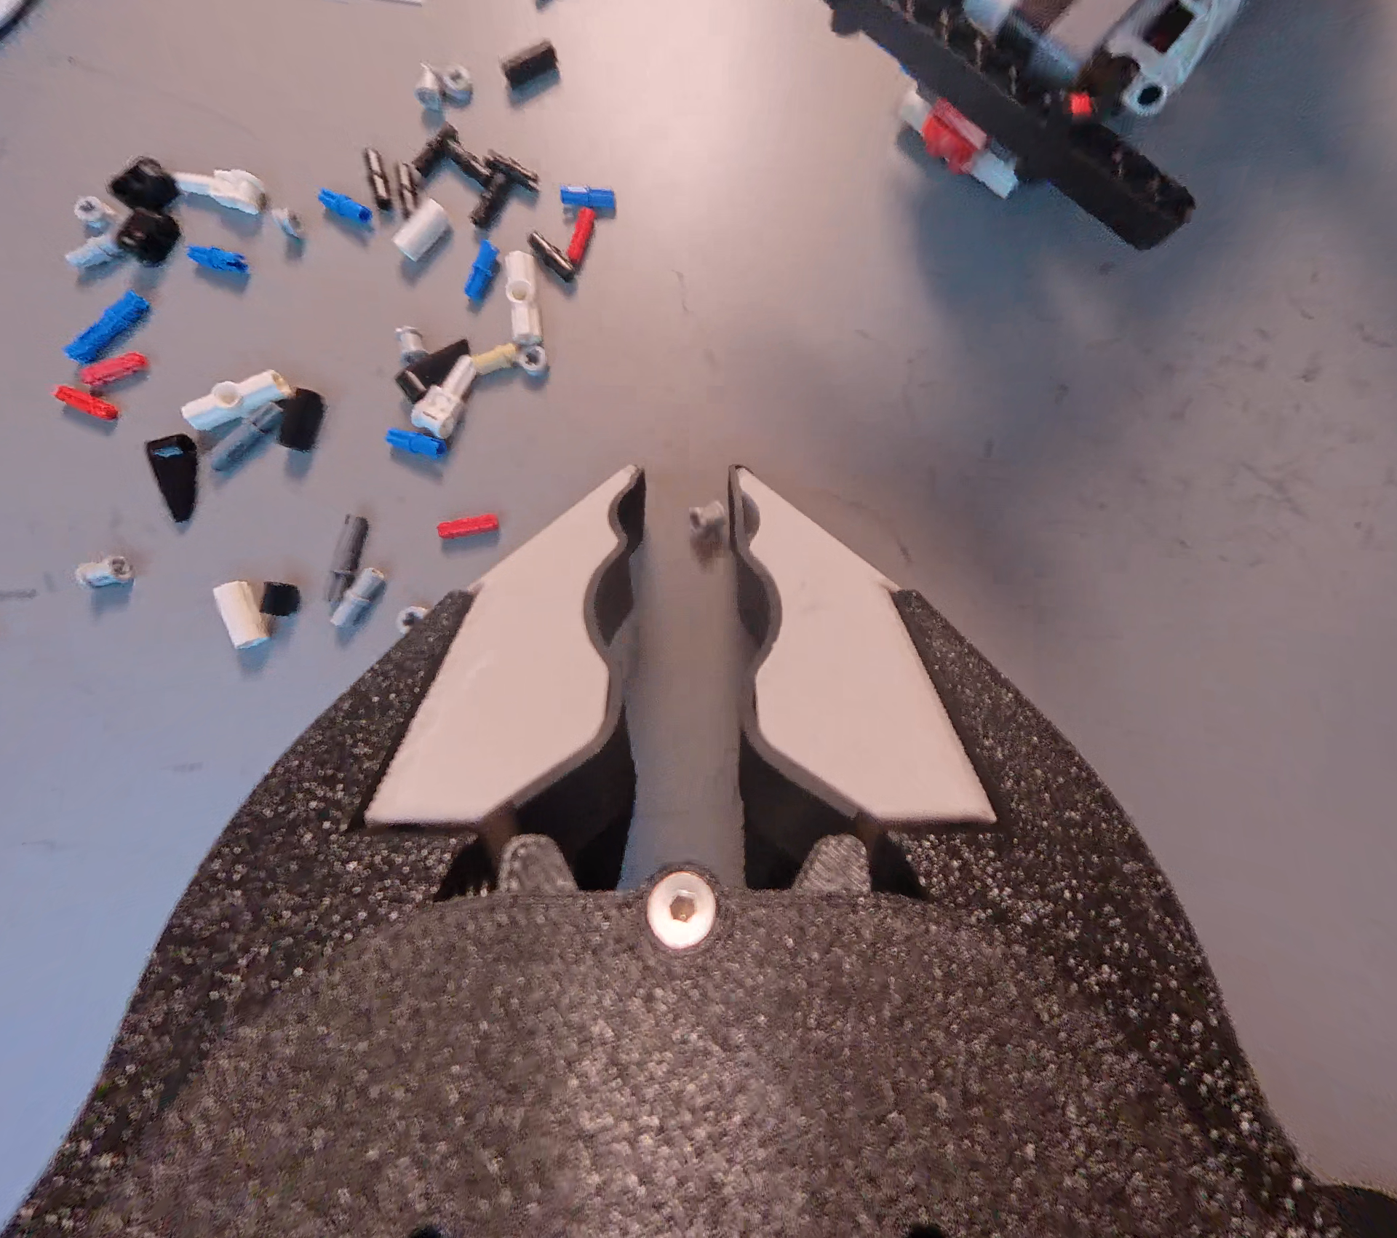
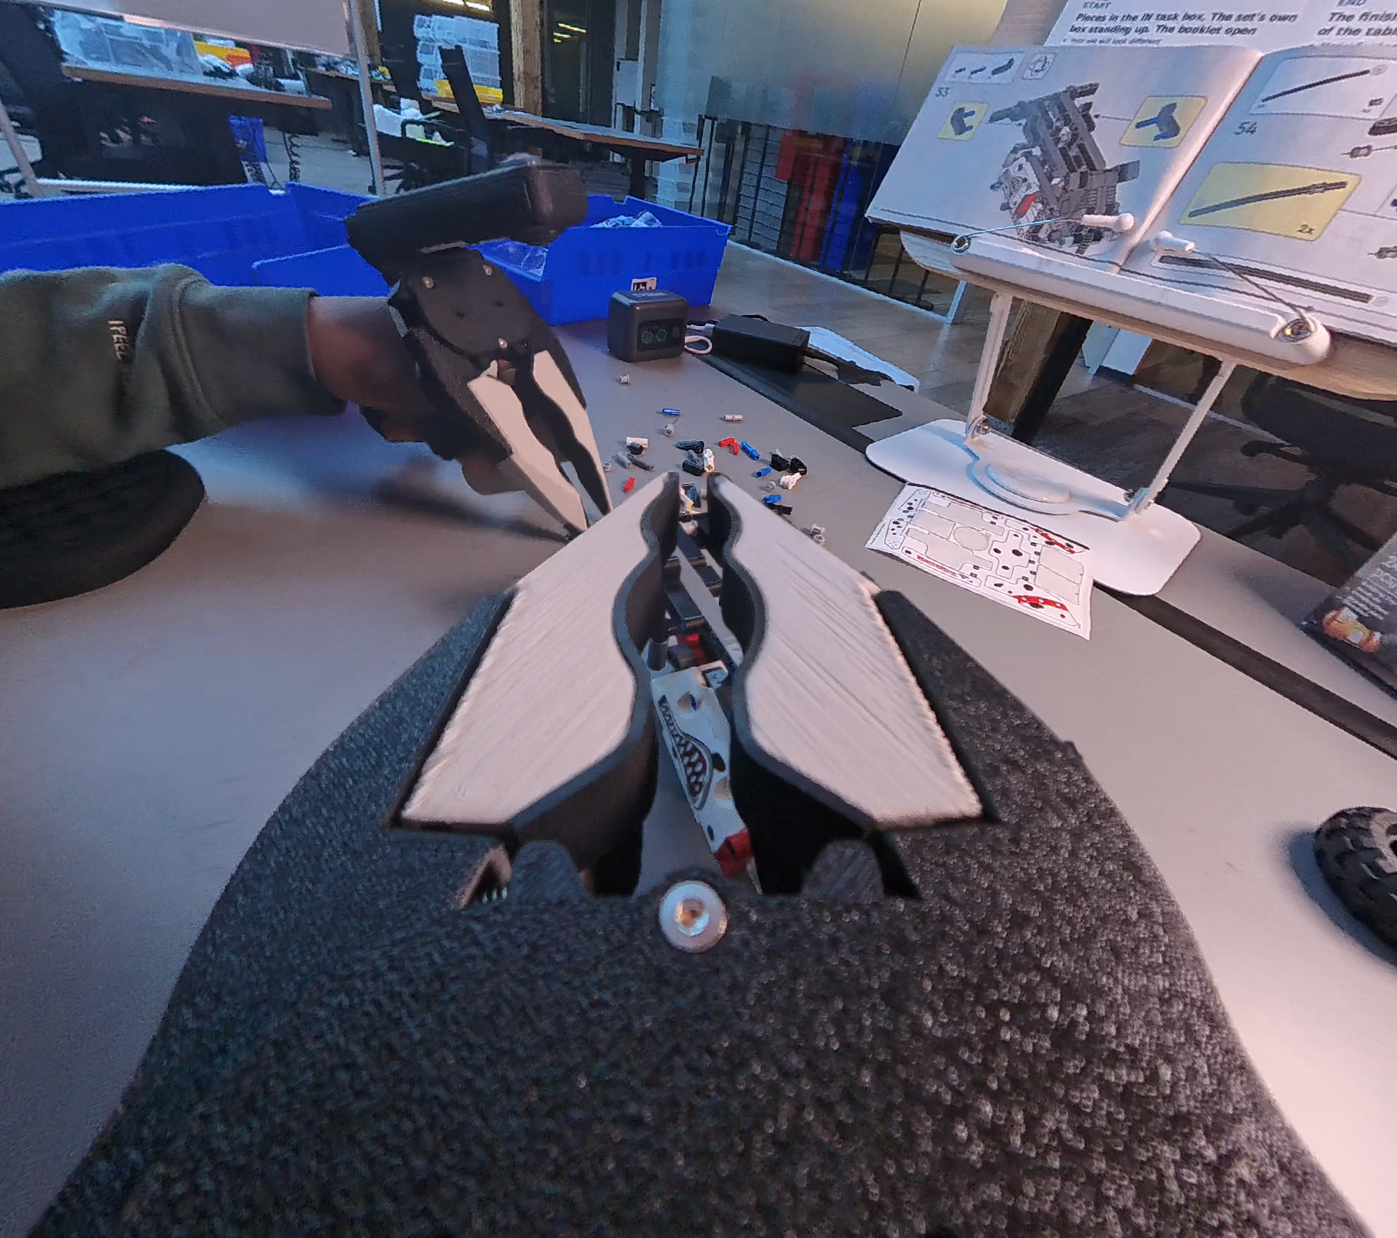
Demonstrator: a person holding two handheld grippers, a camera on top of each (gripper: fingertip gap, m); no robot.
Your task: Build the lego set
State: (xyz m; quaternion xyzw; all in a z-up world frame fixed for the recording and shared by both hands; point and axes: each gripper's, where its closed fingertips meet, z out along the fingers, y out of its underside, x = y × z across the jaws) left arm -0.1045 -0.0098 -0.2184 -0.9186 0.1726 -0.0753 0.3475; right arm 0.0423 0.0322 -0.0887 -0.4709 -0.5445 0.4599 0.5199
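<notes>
Between the right gripper's (image 2: 692, 498) closed-in fingers sits the half-built model (image 2: 699, 759), grasped. The left gripper (image 1: 686, 479) hangs released over a small grey piece (image 1: 707, 516). Farther off, many loose pieces (image 1: 423, 264) remain, so much building is left.

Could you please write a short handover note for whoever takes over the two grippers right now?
Left gripper: open, empty, hovering low over the table, with a small grey piece lying between its fingertips.
Right gripper: shut on the half-built model, holding it off the table.
Loose pieces: scattered on the table left of the left gripper; the sticker sheet lies beyond them.
Instruction booklet: open on the white stand.
A tyre lies at the far right.
Done: the model's frame is partly assembled.
Left: pick up the next piece, probably the grey one, fit it, and continue.
</notes>
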